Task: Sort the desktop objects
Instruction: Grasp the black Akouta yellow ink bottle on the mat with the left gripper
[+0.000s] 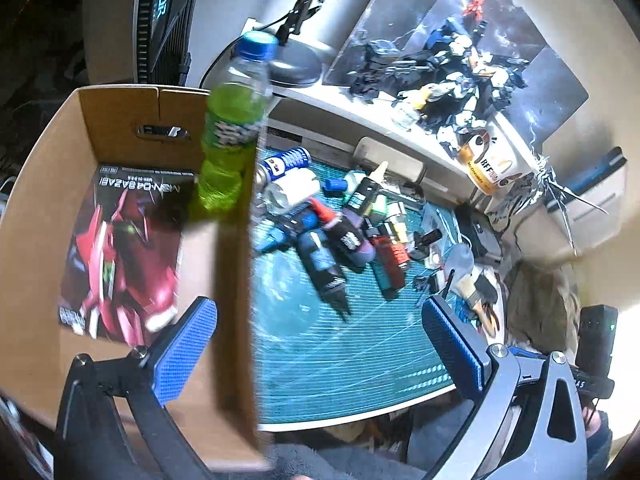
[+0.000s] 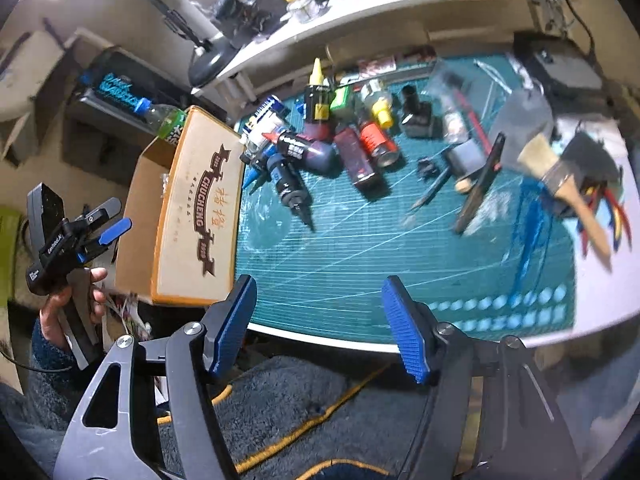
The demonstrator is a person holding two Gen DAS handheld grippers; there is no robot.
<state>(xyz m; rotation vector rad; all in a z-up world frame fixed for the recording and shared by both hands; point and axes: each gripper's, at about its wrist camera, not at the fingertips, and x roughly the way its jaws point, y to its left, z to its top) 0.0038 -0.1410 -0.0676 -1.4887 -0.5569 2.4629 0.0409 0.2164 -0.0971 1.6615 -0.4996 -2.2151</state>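
Bottles and tubes [image 2: 320, 140] lie clustered on the green cutting mat [image 2: 400, 248], beside the cardboard box [image 1: 48, 208]. Green soda bottle [image 1: 234, 120] sits above the box's edge, blurred, touching neither pad. Left gripper [image 1: 320, 344] stands fully released and empty. Right gripper [image 2: 320, 328] is spread, grasping nothing.

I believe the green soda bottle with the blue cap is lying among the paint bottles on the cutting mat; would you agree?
Not quite. The green soda bottle with the blue cap is not on the cutting mat; it is at the cardboard box, apart from the paint bottles lying on the mat. The left wrist view shows this best.
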